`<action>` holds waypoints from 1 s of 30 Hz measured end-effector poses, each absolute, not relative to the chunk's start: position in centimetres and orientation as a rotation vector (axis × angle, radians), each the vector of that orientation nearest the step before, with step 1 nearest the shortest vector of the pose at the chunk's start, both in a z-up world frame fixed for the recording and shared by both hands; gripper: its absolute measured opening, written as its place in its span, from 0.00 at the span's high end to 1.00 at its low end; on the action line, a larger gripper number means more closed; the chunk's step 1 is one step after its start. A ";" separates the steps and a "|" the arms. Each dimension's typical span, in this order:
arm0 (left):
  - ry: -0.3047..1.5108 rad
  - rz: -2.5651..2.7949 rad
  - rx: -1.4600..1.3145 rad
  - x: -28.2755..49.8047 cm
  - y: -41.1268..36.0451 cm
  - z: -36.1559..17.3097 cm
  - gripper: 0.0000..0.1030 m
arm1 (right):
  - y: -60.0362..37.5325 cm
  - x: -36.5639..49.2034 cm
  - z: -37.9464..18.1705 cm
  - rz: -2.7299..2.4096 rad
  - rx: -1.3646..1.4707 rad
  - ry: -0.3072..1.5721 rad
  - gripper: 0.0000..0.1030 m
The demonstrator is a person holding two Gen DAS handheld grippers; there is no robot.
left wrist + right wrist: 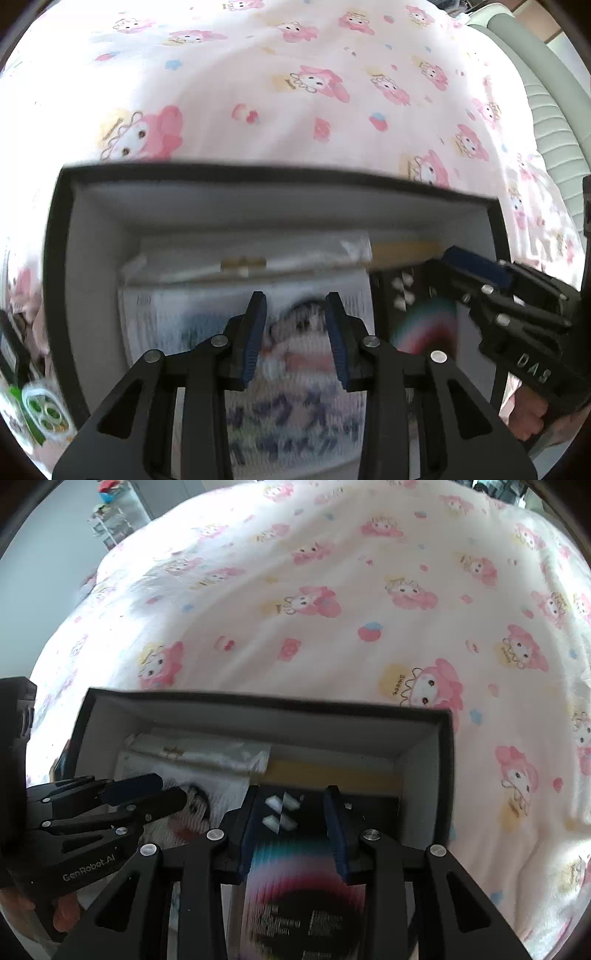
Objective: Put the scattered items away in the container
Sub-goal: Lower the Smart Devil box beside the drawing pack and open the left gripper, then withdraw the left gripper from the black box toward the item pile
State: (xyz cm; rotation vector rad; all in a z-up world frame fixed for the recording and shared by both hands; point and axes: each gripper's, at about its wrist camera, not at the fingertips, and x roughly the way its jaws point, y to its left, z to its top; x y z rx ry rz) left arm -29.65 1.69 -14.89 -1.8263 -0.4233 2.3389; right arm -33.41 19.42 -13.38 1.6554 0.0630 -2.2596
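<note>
Where legible: "GenRobot.AI" on left hand-held gripper [166, 790]

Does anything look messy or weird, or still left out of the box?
Mostly tidy: the packets lie inside the black box. One thing stands out: a small green-and-white packet lies on the bedsheet outside the box's left wall, not put away. The picture is too blurry to tell what it is.

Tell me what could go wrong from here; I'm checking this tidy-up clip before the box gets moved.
1. Both grippers, the left gripper and the right gripper, hang close together over the box and could bump.
2. The box sits on soft bedding, so a push might tip or slide it.
3. A green packet lies outside the box and could be missed.
</note>
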 end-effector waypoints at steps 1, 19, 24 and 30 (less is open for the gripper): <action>-0.426 2.345 -1.826 -29.9 1.8 -15.1 0.69 | 19.2 -33.8 -13.7 -2.246 1.661 0.053 0.70; -0.482 2.321 -1.784 -32.3 4.1 -16.7 0.69 | 19.4 -33.4 -15.9 -2.276 1.721 0.107 0.69; -0.439 2.385 -1.647 -29.2 4.3 -13.1 0.68 | 19.1 -30.2 -12.4 -2.369 1.578 0.174 0.69; -0.343 2.470 -1.525 -24.3 4.9 -8.5 0.63 | 18.8 -26.0 -8.8 -2.418 1.466 0.050 0.66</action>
